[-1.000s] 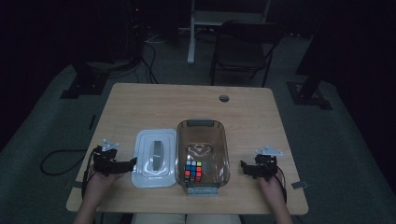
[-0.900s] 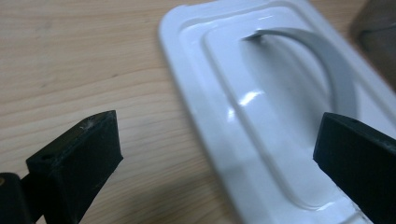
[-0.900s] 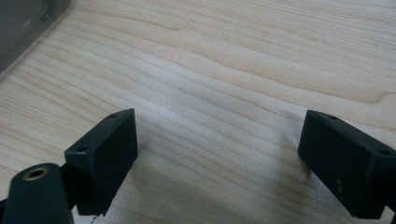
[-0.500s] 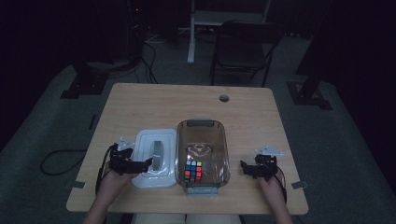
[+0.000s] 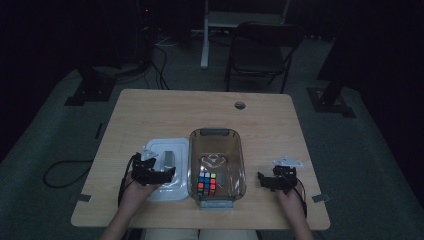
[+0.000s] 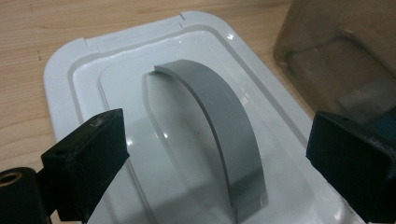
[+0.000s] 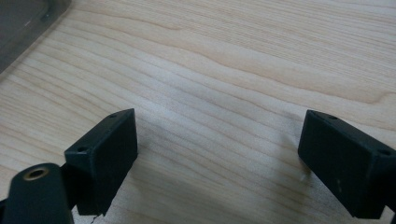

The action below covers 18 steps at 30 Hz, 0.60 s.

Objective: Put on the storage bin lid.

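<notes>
The left hand-held gripper (image 6: 219, 154) has just been closing a little, jaws apart around the grey handle (image 6: 219, 126) of the white lid (image 6: 93, 60) on the desk (image 5: 165, 110), and might slip off if it squeezes crooked

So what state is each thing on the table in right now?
White lid: off the box, flat on the table, grey handle arched up.
Clear box: uncovered, beside the lid.
Puzzle cube: inside the box, near its front end.
Left tool: open, straddling the handle without touching it, jaws just been closing slightly.
Right tool: open, nothing between its jaws, over bare table.
</notes>
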### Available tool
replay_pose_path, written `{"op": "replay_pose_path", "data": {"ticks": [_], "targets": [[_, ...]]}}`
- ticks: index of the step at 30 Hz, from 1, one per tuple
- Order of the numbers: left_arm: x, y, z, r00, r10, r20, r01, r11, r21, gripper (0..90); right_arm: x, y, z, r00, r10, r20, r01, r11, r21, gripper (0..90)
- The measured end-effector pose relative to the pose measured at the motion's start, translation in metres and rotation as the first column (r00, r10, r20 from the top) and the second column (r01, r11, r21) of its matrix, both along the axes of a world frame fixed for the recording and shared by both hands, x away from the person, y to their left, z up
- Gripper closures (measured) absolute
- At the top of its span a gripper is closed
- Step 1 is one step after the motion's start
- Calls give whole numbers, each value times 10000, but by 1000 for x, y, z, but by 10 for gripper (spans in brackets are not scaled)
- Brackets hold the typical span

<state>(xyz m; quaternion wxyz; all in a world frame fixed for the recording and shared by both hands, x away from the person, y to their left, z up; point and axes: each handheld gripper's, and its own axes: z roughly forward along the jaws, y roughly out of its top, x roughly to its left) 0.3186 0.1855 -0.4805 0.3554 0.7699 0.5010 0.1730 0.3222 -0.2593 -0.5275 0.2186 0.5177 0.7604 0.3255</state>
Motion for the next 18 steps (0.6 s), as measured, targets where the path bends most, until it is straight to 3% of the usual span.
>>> {"op": "replay_pose_path", "data": {"ticks": [6, 7, 10, 11, 18], "targets": [[5, -7, -10, 9998, -176, -104, 176, 9998, 4, 178, 0, 0, 0, 10000, -2, 3, 2, 10000, 7, 118], [5, -7, -12, 9997, -197, -127, 196, 9998, -21, 244, 0, 0, 0, 10000, -1, 4, 1, 10000, 7, 117], [7, -9, -17, 9992, -273, -292, 273, 9996, 20, 262, 0, 0, 0, 10000, 3, 10, -3, 10000, 9, 117], [8, -9, -18, 9991, -258, -328, 259, 9997, 22, 343, 0, 0, 0, 10000, 22, 14, -22, 10000, 14, 117], [9, -9, -23, 9982, -373, -465, 372, 9993, -26, 493, 0, 0, 0, 10000, -11, 6, 11, 10000, 7, 117]]}}
